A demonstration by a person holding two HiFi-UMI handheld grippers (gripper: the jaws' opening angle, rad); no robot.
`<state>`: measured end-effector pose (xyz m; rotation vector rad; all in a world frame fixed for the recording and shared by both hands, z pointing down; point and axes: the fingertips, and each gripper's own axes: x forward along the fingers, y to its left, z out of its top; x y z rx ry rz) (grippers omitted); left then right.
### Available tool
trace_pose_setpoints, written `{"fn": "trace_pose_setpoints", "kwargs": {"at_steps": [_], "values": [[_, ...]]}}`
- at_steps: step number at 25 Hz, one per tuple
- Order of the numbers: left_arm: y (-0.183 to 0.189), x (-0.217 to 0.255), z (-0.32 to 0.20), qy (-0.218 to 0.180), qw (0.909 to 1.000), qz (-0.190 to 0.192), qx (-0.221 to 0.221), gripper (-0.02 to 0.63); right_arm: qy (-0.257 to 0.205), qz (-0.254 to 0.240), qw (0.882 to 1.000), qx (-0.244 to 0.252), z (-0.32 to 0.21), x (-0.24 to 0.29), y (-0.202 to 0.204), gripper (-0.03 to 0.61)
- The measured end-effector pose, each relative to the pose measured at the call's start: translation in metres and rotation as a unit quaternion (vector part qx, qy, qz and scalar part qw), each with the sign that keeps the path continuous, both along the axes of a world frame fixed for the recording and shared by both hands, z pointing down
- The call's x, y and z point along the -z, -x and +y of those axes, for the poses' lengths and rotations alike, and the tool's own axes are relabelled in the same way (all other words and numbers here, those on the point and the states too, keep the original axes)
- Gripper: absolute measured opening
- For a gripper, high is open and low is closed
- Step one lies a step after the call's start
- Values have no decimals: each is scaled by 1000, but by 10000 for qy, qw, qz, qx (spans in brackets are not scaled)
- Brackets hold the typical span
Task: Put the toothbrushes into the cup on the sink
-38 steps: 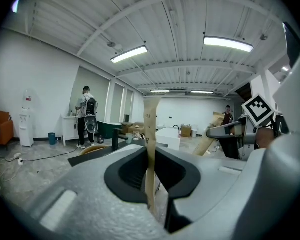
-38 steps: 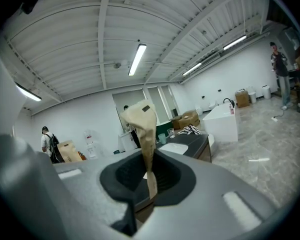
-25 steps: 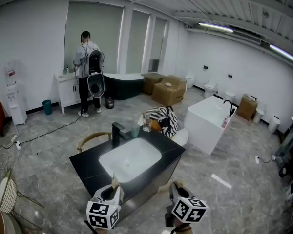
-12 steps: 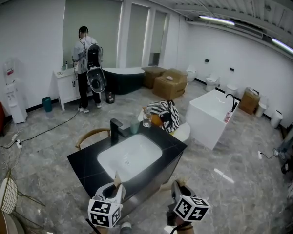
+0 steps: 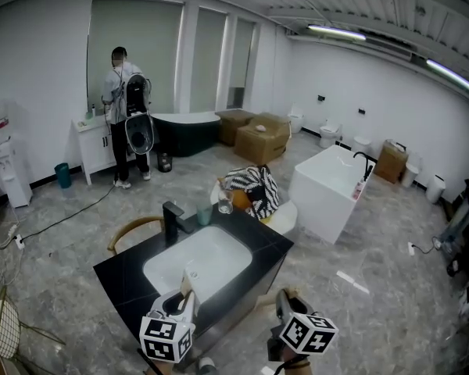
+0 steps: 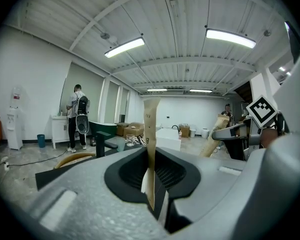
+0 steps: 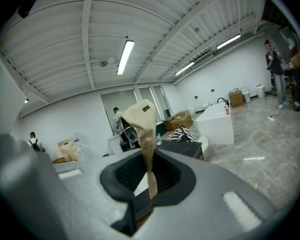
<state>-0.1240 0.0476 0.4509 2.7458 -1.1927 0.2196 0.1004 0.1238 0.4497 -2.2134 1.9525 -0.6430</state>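
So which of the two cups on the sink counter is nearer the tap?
The green cup, right beside the tap; the clear glass stands beyond it, farther off.

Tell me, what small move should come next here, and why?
Probably carry the left gripper forward toward the green cup; it and the right gripper each clamp a wrapped toothbrush, and the cup stands across the sink, beside the faucet.

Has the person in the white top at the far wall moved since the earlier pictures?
No. The person in the white top stands at the same end of the white vanity cabinet, beside the dark bathtub; only the camera turned.
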Motion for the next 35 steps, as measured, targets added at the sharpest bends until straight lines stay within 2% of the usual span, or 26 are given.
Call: {"fn": "trace_pose_setpoints", "kwargs": {"at_steps": [5,11,23,29,35], "values": [[-23,7,-40,-62,9999,97,-81,43,-20,46,10000,-40,-40,8,-22,31],[-36,10,-94,61,9992,404,-4,43,36,193,9998,-8,-93,17,-40,31],[-53,-13,-182,306,9965,767,159,43,354,941,9943,354,-219,20,-43,31],[-63,-25,-213,410,9965,709,168,43,371,1069,9927,427,-264,14,-41,31],[-77,-17,-232,323,9982,495,43,43,486,762,9954,315,-281,-7,-51,31]]}}
